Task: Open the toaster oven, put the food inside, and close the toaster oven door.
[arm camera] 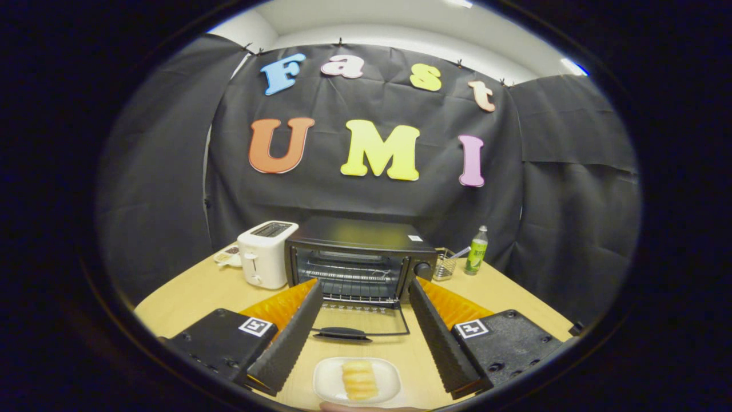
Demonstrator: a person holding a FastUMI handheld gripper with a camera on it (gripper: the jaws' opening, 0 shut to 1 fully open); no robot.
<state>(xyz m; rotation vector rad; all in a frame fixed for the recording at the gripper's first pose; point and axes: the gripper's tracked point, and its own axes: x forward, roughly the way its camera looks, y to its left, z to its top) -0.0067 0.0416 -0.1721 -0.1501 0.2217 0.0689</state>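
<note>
A black toaster oven (359, 258) stands on the wooden table, beyond my fingers. Its glass door (361, 321) hangs open, flat toward me, with the handle (342, 334) at its near edge between my fingertips. The wire rack (355, 281) inside is bare. A small white plate (330, 382) lies on the table close under the gripper, carrying a yellow pastry (359, 379). My gripper (366, 293) is open, its two fingers spread wide on either side of the open door, holding nothing.
A white pop-up toaster (264, 253) sits left of the oven, with a small dish (229, 256) behind it. Right of the oven are a wire cup (445, 265) and a green bottle (476, 250). Black cloth walls close the booth behind.
</note>
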